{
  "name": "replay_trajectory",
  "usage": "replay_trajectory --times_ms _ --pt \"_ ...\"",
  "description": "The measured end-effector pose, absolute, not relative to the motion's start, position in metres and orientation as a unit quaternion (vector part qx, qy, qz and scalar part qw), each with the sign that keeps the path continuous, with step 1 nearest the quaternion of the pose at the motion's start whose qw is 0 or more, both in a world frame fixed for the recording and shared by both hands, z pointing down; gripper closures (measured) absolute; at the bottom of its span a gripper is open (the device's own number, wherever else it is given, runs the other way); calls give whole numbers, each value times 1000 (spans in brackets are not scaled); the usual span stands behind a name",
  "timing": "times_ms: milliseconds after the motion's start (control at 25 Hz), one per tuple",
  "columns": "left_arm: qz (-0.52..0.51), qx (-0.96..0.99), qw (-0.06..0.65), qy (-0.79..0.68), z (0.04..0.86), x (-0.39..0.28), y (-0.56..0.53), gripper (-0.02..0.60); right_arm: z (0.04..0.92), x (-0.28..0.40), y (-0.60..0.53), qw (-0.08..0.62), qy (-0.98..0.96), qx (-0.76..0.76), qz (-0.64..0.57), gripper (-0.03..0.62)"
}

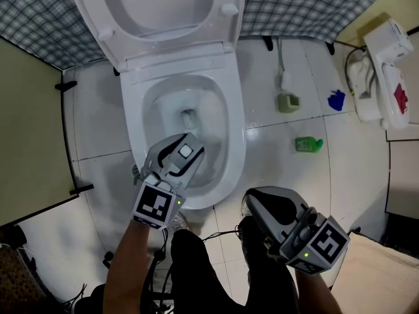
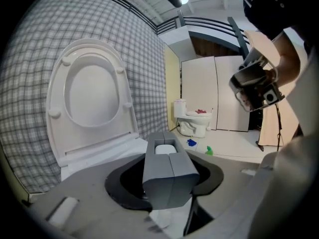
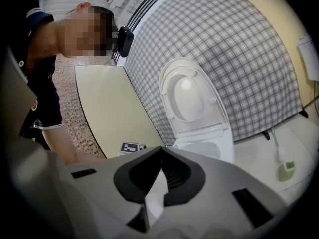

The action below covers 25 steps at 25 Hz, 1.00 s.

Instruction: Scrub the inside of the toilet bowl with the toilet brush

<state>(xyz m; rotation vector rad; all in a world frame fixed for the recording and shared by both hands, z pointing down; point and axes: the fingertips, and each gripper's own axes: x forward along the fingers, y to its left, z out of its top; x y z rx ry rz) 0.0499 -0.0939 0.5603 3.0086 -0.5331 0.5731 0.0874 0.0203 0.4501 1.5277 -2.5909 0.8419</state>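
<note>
1. Beige flat panel [image 1: 29,129] stands left of the white ceramic toilet [image 1: 234,150]. Grey-and-white checked cloth [image 1: 39,18] covers the wall behind the toilet.
2. Toilet: the white seat and lid [image 1: 226,25] are raised against the checked cloth, so the bowl is open.
3. Left gripper [image 1: 178,164] is over the front of the toilet bowl, just inside the near rim. Its marker cube hangs outside the rim, and it points toward the toilet's back.
4. Left tongs are clamped on the blocky grey toilet brush handle [image 2: 167,176], which has a white oval inset in its top. In the head view the handle [image 1: 186,151] sits above the front half of the bowl. The bristle end cannot be made out.
5. Right gripper [image 1: 265,205] hangs over the white tiled floor [image 1: 275,169] at the toilet's front right, just beside the rim and not touching it. Its tongs meet at the tips with nothing between them.
6. Right of the toilet, on the floor: a small grey-green cup [image 1: 288,102] with a white cord running up from it, and nearer the viewer a green plastic bottle [image 1: 308,144] lying down.
7. Farther right of the toilet: a blue crumpled scrap [image 1: 336,100], then a smaller white toilet with a red patch on its lid [image 1: 383,77].
</note>
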Motion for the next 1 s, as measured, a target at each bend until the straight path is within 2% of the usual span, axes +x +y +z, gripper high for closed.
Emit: replay_trajectory --times_ms 400,640,840,1000 --pt "219 967 30 -127 507 -3 -28 393 443 73 14 6 -839 476 263 594" --pt "209 966 43 -148 532 13 -54 393 447 72 16 8 -836 477 269 594" --pt "219 965 15 -141 563 40 -89 394 451 82 18 12 -830 488 269 594" --pt "221 962 25 -158 592 55 -122 393 455 92 21 11 -824 497 272 594"
